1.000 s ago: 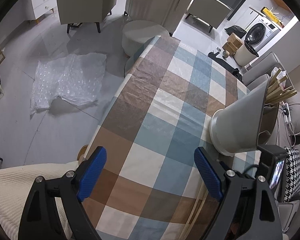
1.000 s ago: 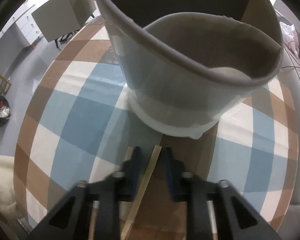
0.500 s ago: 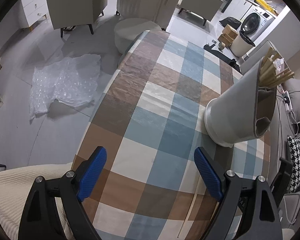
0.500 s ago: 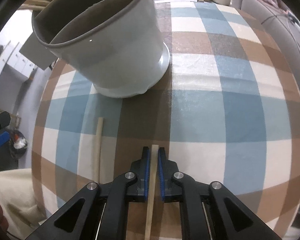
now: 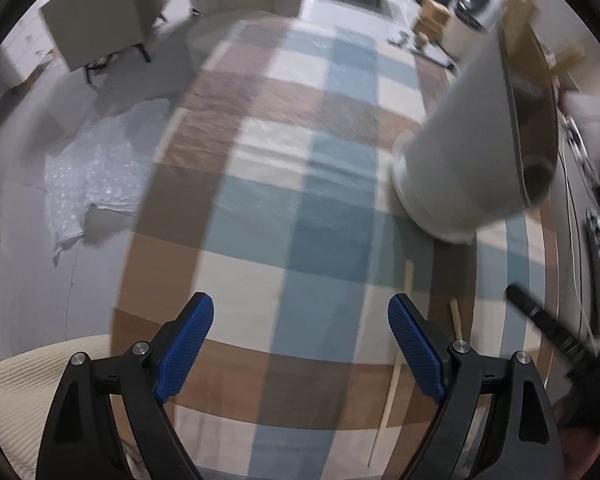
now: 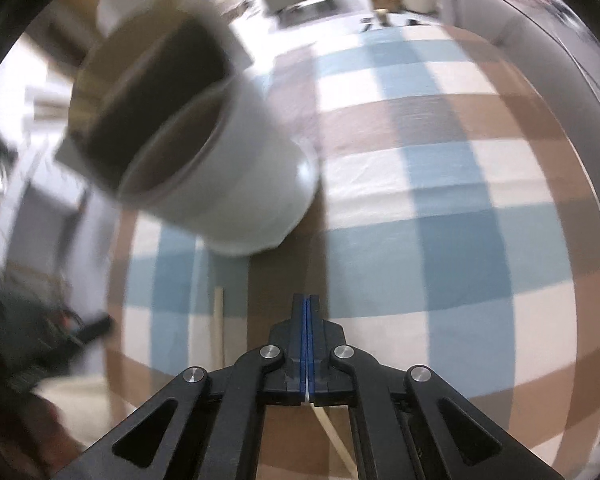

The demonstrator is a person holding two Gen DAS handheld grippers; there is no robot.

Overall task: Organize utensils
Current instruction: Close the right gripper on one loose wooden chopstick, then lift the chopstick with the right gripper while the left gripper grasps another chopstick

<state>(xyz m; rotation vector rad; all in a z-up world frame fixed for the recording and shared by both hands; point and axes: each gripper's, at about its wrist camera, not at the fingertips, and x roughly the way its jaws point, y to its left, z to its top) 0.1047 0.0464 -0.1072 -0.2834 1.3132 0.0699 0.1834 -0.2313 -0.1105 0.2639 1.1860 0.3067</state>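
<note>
One chopstick (image 6: pixel 332 436) pinched in your right gripper (image 6: pixel 308 308); left gripper (image 5: pixel 300 332) spread, empty. Next: carry to white holder (image 6: pixel 236 184), drop upright. Second chopstick (image 6: pixel 219 320) waits on table.

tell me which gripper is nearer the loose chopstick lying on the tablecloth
Left. The left gripper hangs open with one finger right beside the loose chopstick; the right gripper, shut on another chopstick, sits farther off to its side.

A slightly glossy checked tablecloth (image 5: pixel 300 184) is covering the table, and a smooth, matt white plastic holder (image 5: pixel 460 152) is standing on it. Pale bare-wood chopsticks (image 6: pixel 219 320) are lying beside black plastic grippers with ribbed blue pads (image 5: pixel 184 344).
</note>
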